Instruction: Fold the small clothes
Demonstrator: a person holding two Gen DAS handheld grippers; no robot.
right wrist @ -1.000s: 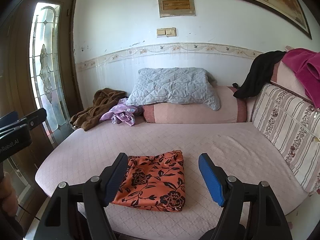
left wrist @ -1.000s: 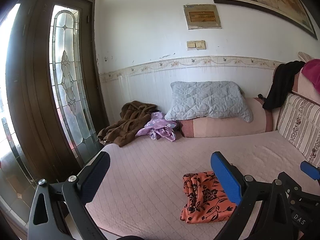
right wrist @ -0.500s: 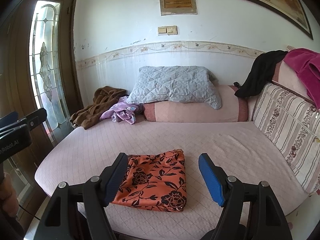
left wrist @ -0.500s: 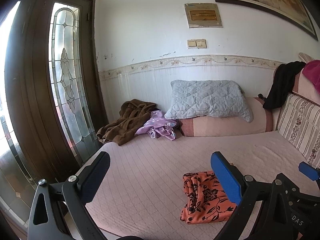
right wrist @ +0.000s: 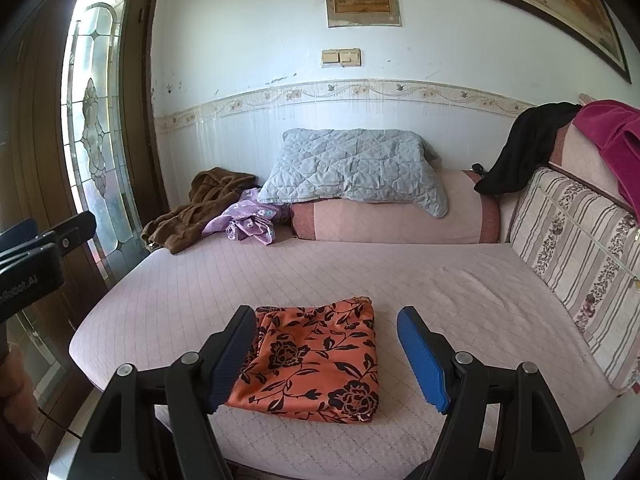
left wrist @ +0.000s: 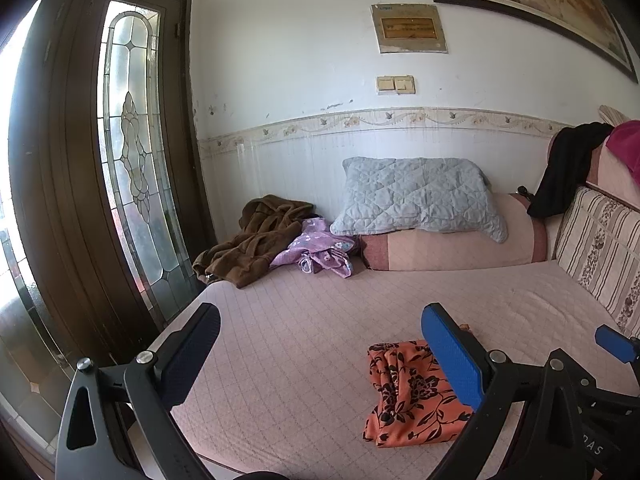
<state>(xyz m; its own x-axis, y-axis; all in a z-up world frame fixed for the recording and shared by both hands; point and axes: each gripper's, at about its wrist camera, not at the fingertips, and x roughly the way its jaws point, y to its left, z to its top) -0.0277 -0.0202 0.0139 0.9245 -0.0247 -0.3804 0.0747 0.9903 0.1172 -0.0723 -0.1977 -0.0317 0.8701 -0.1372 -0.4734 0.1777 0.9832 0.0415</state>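
Observation:
An orange garment with black flowers [right wrist: 316,364] lies folded flat near the front edge of the pink bed [right wrist: 400,276]. It also shows in the left wrist view [left wrist: 408,392], at the lower right. My right gripper [right wrist: 326,320] is open and empty, held above the garment's near side. My left gripper [left wrist: 320,322] is open and empty, held over the bed to the left of the garment. A crumpled purple garment [right wrist: 248,222] and a brown robe [right wrist: 200,208] lie at the bed's far left corner.
A grey quilted pillow [right wrist: 352,168] rests on a pink bolster [right wrist: 396,222] against the back wall. A striped cushion [right wrist: 576,252] stands at the right, with black [right wrist: 520,148] and magenta [right wrist: 616,136] clothes draped above it. A glass door [left wrist: 132,184] stands left of the bed.
Both grippers have drawn back a little from the bed and stay open. The orange garment has not moved.

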